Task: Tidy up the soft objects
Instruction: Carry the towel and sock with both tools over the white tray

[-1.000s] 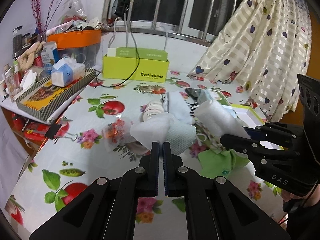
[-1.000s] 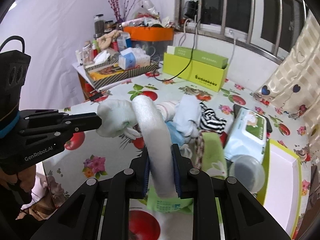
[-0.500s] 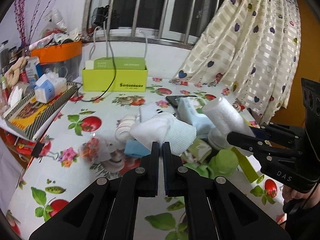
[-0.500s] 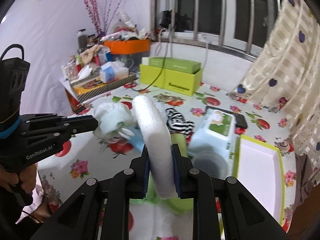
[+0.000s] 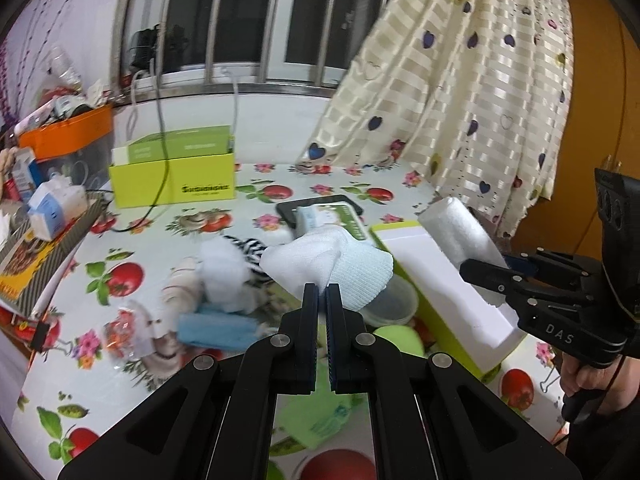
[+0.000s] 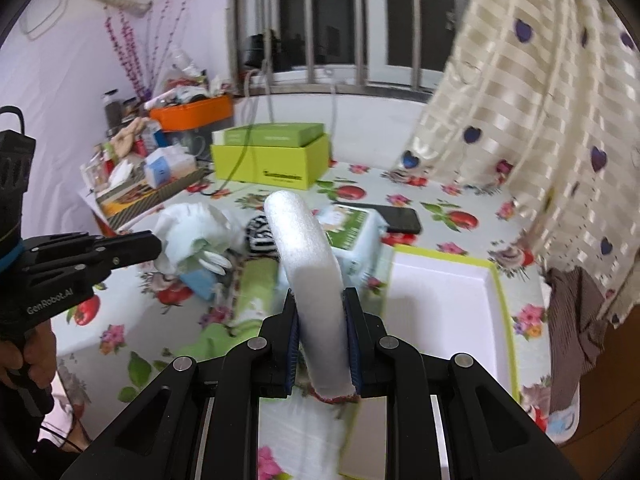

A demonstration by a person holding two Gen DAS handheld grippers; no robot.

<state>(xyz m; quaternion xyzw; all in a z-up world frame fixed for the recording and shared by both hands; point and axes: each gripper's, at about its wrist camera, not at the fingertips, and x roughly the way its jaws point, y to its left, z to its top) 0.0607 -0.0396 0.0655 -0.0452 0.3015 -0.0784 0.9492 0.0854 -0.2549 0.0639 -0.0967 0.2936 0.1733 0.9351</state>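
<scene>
Cloth fills the centre of our left wrist view: the left gripper point(image 5: 322, 292) is pinched tight on a white and pale green cloth point(image 5: 340, 258). At right we see the right gripper point(image 5: 486, 268) clamping a white foam roll point(image 5: 460, 228) above the white tray point(image 5: 448, 292).

Foam roll point(image 6: 308, 256) stands centre in our right wrist view, squeezed by the narrowly parted right gripper point(image 6: 322, 320); the left gripper point(image 6: 154, 246) carries the cloth point(image 6: 192, 228) at middle left.

The foam roll point(image 6: 310, 276) hides part of the wipes pack point(image 6: 352, 236) behind it, the white cloth point(image 5: 332, 264) covers the clear tub's point(image 5: 390, 304) far rim, the pile of clothes point(image 5: 224, 280) is motion-blurred, and the black frames cut off the table's point(image 5: 100, 380) near edge.
</scene>
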